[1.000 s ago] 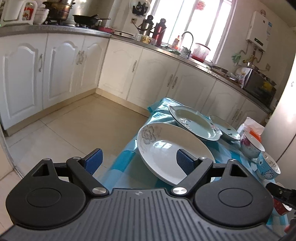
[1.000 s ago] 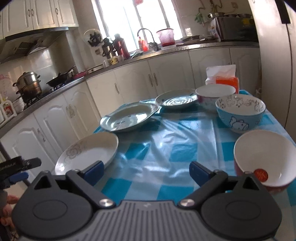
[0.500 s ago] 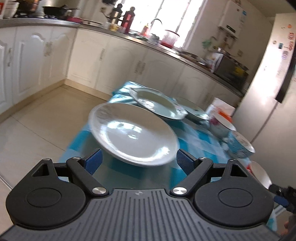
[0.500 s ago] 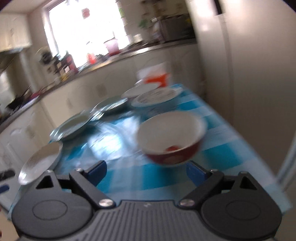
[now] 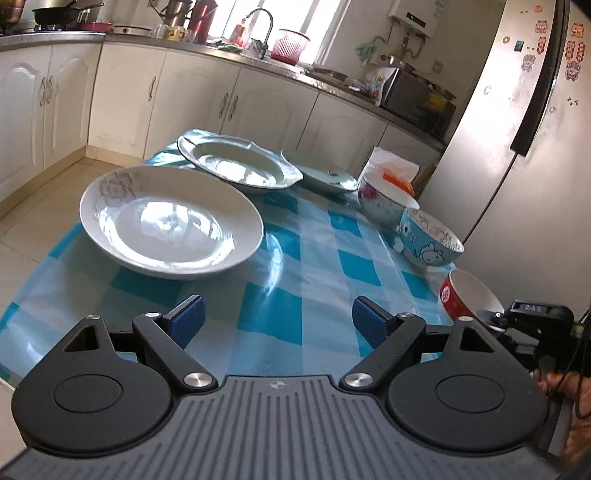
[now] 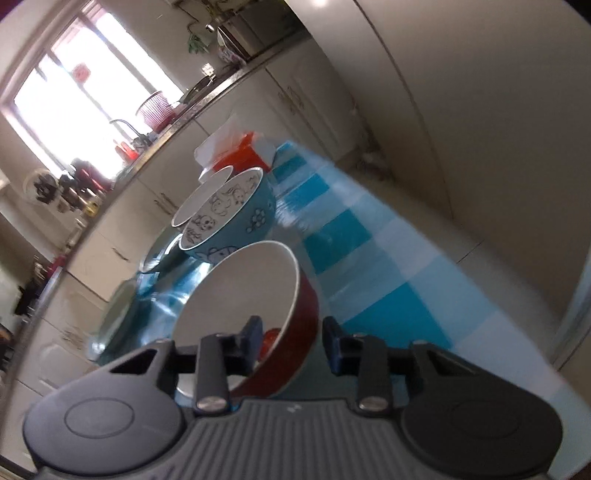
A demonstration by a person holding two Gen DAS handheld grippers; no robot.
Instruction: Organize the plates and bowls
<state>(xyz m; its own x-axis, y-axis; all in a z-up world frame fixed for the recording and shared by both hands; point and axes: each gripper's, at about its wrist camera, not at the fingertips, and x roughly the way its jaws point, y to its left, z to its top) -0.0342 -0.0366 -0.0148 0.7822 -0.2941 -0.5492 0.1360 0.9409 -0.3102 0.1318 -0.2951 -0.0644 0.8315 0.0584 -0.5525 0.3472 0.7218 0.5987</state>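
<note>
— What sort of place is this?
— A home kitchen: white cabinets (image 5: 122,92) under a counter, a sink tap (image 5: 264,26) by the window, a fridge (image 5: 524,122) with magnets, a checked tablecloth (image 5: 314,258).

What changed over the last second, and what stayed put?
The right gripper rolled and closed in on the red bowl; its jaws have just been closing and now straddle the bowl's near wall, though a firm pinch isn't clear. The left gripper swung from the table's edge toward its middle and is open as before. The plates and other bowls did not move.
</note>
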